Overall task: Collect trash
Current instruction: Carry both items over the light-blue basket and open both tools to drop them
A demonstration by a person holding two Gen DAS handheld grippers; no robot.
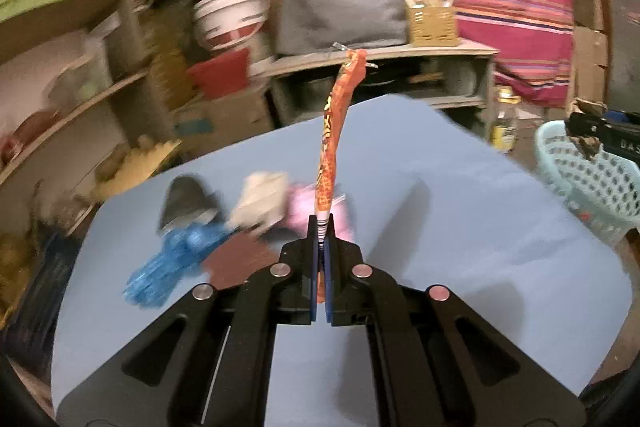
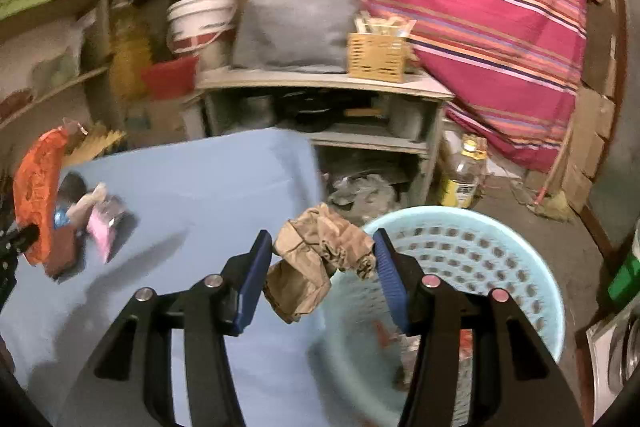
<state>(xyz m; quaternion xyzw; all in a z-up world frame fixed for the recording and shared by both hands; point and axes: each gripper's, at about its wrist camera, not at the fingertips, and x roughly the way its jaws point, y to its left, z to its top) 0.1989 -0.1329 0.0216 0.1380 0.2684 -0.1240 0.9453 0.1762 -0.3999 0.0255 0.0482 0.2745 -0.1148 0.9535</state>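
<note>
My left gripper (image 1: 321, 231) is shut on an orange snack wrapper (image 1: 334, 131), seen edge-on and standing up from the jaws above the blue table (image 1: 460, 227). From the right wrist view the same orange wrapper (image 2: 36, 195) shows at the far left. My right gripper (image 2: 320, 247) is shut on a crumpled brown paper bag (image 2: 316, 255), pressed between its blue pads, at the table's edge just beside the rim of a light blue perforated basket (image 2: 480, 259). More trash lies on the table: a blue plastic wrapper (image 1: 168, 263), a pale crumpled piece (image 1: 260, 203), a pink piece (image 1: 304, 211) and a dark piece (image 1: 186, 205).
The basket (image 1: 588, 183) stands off the table's right edge and holds a few scraps. Behind are cluttered shelves (image 1: 72, 75), a low cabinet (image 2: 320, 115) with a grey cushion and wicker box, a striped red cloth (image 2: 460, 7), and a bottle (image 2: 464, 171) on the floor.
</note>
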